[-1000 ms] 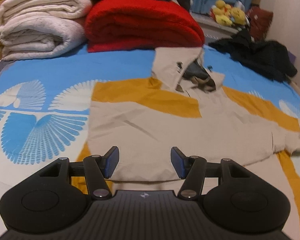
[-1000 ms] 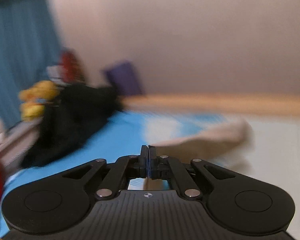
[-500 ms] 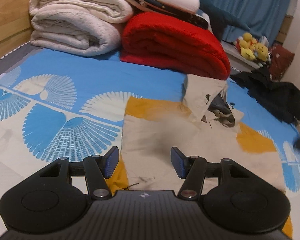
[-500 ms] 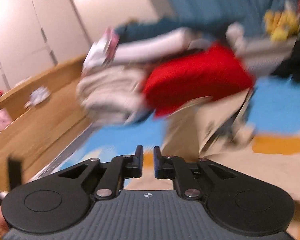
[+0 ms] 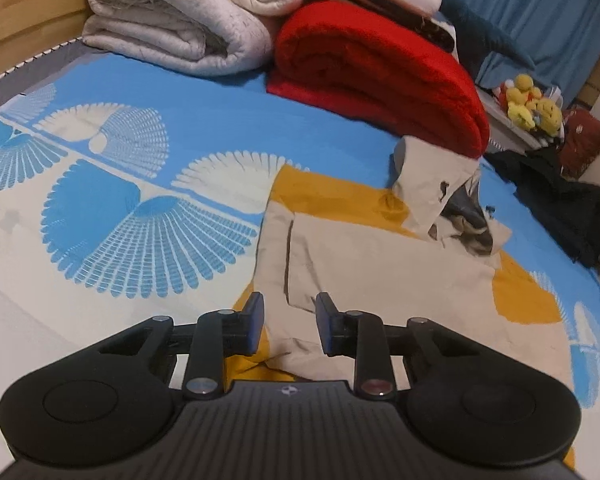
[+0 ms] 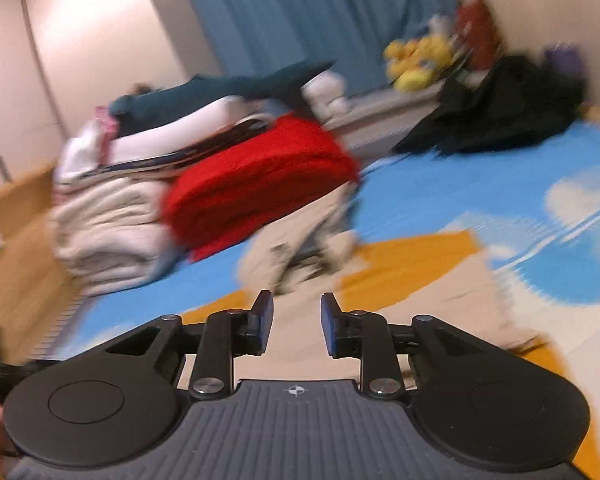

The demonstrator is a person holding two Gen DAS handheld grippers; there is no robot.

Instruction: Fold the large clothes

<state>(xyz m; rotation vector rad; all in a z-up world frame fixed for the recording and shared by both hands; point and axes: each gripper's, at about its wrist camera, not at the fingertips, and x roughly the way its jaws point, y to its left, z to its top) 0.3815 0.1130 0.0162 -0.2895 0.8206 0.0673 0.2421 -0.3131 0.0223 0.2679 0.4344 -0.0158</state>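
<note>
A beige hooded garment (image 5: pixel 380 264) lies flat on the bed, its hood (image 5: pixel 432 184) towards the red blanket, with one sleeve folded across the body. My left gripper (image 5: pixel 289 322) is open and empty, just above the garment's near left corner. My right gripper (image 6: pixel 296 322) is open and empty, above the same garment (image 6: pixel 420 304); this view is blurred by motion.
A blue, white and orange patterned bedsheet (image 5: pixel 112 216) covers the bed. A folded red blanket (image 5: pixel 376 76) and rolled white quilts (image 5: pixel 180 20) are stacked at the head. A black garment (image 5: pixel 572 208) lies at the right edge. Yellow plush toys (image 5: pixel 532 106) sit beyond.
The right gripper carried the sleeve across the garment, then opened and let it go. The left gripper moved left and nearer to the garment's left edge, staying open.
</note>
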